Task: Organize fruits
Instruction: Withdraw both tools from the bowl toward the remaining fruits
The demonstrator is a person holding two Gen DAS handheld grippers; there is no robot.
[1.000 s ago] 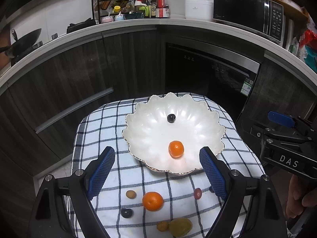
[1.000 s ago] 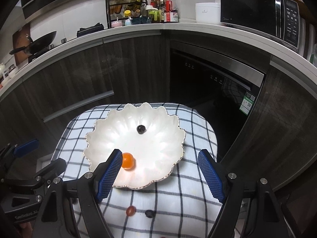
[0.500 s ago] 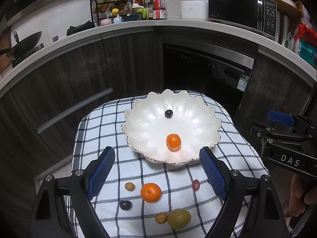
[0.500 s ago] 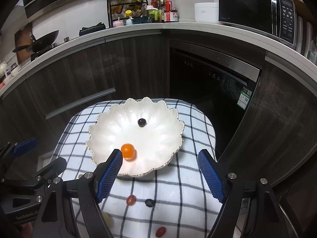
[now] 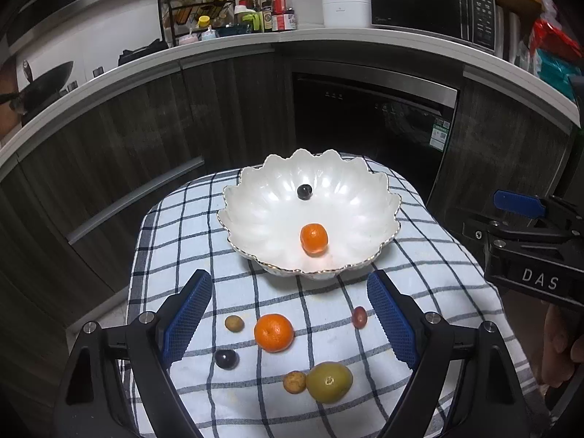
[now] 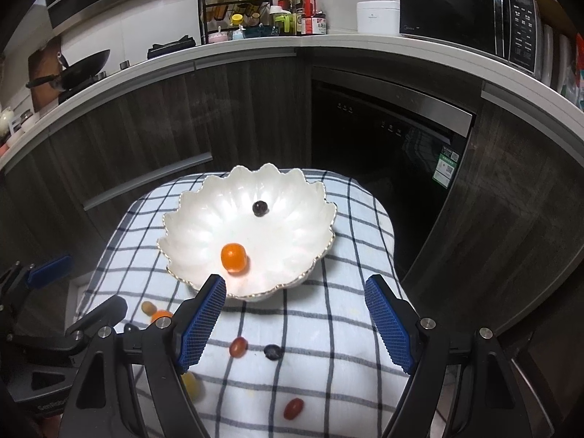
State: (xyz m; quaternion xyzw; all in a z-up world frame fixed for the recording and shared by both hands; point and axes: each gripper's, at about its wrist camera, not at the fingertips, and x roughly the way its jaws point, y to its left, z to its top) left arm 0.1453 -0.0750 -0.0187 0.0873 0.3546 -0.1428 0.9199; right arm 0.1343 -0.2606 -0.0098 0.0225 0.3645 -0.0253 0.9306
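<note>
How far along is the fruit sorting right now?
Done: a small orange and a dark grape lie in the white bowl. In hand: nothing; the left tool and right tool both stand open and empty. Left on the checked cloth: a larger orange, a green fruit, and several small fruits around them.

One bowl (image 5: 255, 219), two mandarins (image 5: 313, 239), three dark grapes (image 5: 304, 191), two red grapes (image 6: 238, 346).
</note>
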